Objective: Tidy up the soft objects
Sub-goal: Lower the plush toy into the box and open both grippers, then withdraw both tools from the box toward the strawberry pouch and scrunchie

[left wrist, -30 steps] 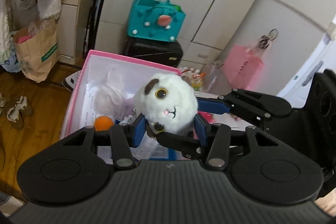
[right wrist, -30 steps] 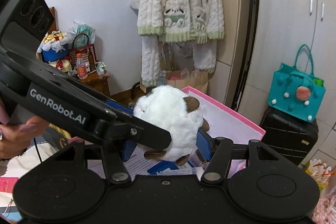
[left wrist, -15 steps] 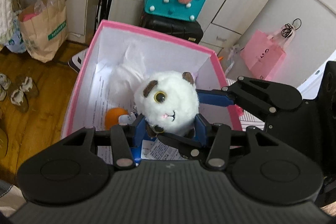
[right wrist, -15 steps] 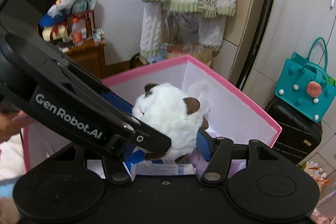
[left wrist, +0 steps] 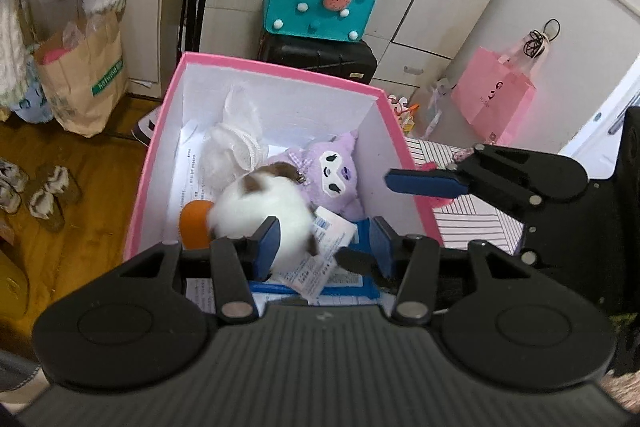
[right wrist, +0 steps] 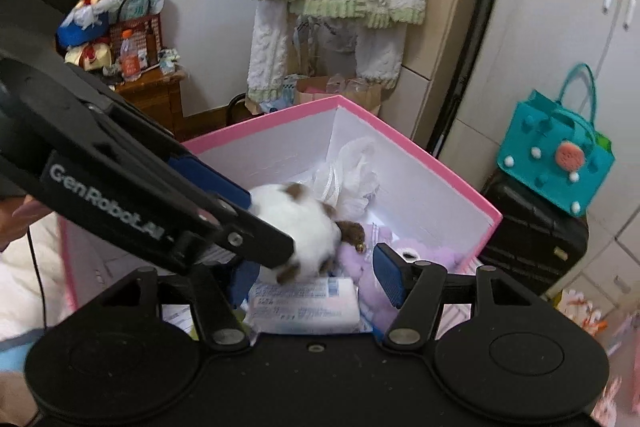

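Observation:
A white plush with brown patches (left wrist: pixel 260 207) is blurred, inside the pink box (left wrist: pixel 280 69), free of both grippers; it also shows in the right wrist view (right wrist: pixel 296 219). My left gripper (left wrist: pixel 324 243) is open above the box's near end. My right gripper (right wrist: pixel 316 283) is open too, and one of its fingers (left wrist: pixel 424 183) reaches over the box's right wall in the left wrist view. A purple plush (left wrist: pixel 332 175) lies in the box beside the white one, with an orange ball (left wrist: pixel 194 225) and a white mesh pouch (left wrist: pixel 234 147).
Papers and a tissue pack (right wrist: pixel 304 303) lie in the box (right wrist: pixel 440 163). A teal bag (left wrist: pixel 320 3) sits on a black suitcase (left wrist: pixel 320 57) behind it. A paper bag (left wrist: pixel 84 75) and slippers (left wrist: pixel 44 195) stand on the wood floor at left. A pink bag (left wrist: pixel 494 95) hangs at right.
Both grippers were shut on the white plush above the box. Both have opened and the plush has dropped into the box, next to the purple plush.

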Demonstrator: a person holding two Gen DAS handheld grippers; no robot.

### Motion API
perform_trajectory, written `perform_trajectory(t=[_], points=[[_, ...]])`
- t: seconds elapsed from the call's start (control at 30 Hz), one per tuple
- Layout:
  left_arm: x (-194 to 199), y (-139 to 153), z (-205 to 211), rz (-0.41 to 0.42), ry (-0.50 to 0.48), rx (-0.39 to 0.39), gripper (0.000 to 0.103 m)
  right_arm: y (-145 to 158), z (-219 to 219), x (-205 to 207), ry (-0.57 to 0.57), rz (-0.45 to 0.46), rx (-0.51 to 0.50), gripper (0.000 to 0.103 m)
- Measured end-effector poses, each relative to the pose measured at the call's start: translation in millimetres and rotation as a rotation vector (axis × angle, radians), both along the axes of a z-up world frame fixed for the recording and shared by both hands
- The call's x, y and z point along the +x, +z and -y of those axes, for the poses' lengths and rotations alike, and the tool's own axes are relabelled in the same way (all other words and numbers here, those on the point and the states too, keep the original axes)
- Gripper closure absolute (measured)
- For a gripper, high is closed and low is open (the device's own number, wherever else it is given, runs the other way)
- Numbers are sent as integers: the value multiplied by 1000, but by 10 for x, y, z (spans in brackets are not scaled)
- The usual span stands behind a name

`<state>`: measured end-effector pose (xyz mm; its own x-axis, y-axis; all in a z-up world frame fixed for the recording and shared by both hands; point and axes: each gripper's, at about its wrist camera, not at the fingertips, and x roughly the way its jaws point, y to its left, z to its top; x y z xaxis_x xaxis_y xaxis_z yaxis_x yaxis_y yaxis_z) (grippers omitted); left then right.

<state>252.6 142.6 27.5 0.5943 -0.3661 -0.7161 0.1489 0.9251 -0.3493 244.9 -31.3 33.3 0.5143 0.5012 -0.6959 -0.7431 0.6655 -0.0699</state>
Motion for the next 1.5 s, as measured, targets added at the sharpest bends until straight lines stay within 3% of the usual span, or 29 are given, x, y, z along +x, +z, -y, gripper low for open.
perform_trajectory(t=[0.2, 0.53, 0.87, 1.1, 1.3, 1.5], points=[[-256, 238, 61, 27, -31, 36, 52, 157, 250, -167, -53, -74, 56, 36], [-655, 507, 162, 33, -97, 68, 44, 439, 536, -567, -85, -50, 66, 35], [-1128, 738, 287, 61, -168, 117, 39, 621, 720, -986, -77, -106, 81, 35], [-1551, 848, 400, 108, -233, 171, 34, 527, 1003, -1341, -110, -126, 69, 35], [-1771, 654, 583, 86, -305, 167, 34, 346, 1327, -1550, -168, -146, 90, 35], [-1903, 494, 837, 128, -360, 182, 33, 133, 1631, -1686, -233, -172, 117, 35]])
